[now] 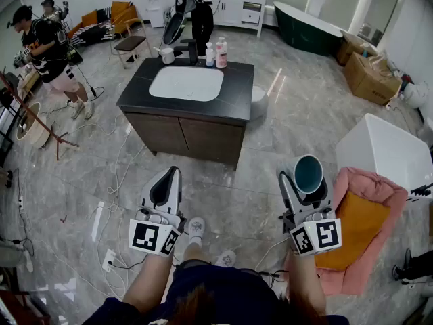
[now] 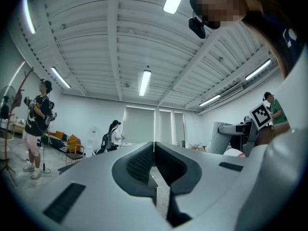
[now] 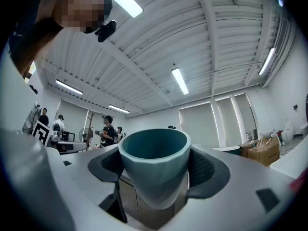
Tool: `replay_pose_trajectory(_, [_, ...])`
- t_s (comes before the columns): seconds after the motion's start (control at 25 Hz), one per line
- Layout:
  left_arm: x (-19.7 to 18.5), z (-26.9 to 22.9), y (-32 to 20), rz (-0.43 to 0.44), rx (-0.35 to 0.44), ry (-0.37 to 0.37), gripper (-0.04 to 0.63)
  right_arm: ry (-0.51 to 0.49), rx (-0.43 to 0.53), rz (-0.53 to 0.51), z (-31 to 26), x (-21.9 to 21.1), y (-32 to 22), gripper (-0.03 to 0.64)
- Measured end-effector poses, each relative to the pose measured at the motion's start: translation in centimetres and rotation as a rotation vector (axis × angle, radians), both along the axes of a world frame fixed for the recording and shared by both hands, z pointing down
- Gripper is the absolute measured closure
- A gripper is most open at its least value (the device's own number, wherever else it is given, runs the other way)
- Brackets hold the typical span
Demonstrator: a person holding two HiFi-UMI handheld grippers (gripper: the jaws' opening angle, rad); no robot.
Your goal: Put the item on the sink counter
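The right gripper (image 1: pixel 306 189) clamps the teal cup (image 3: pixel 153 160) upright for carrying; the left gripper (image 1: pixel 164 185) stays out, jaws together and empty; the sink counter (image 1: pixel 238 95) stands far ahead.

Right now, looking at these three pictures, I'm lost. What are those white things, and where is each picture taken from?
A person holds a two-jaw gripper in each hand. The wide picture comes from a camera on their head, looking down; the other two come from cameras riding on the grippers. The left gripper is shut and empty. The right gripper grips a teal cup. Ahead stands a dark sink counter with a white basin, a black faucet and bottles.
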State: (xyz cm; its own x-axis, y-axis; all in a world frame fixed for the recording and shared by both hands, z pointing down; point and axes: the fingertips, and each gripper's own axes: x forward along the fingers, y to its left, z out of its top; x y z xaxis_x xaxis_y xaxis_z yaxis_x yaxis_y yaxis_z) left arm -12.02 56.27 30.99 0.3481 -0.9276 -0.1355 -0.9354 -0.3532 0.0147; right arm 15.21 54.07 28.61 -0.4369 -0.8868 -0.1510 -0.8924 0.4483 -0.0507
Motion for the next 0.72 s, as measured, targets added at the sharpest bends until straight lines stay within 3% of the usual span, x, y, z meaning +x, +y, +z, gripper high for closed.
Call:
replay_pose_trajectory(0.4, [2.5,-0.8,2.2,-0.012,0.012,-0.028,0.572,-0.048,-0.009,-0.031,-0.4,2.3,1.8,0.219])
replay_pose_trajectory(0.72, [3.5,-0.4,-0.9,0.020,0.006,-0.034,0.572,-0.079,-0.021,-0.038,0.0,2.5,-0.4,0.219])
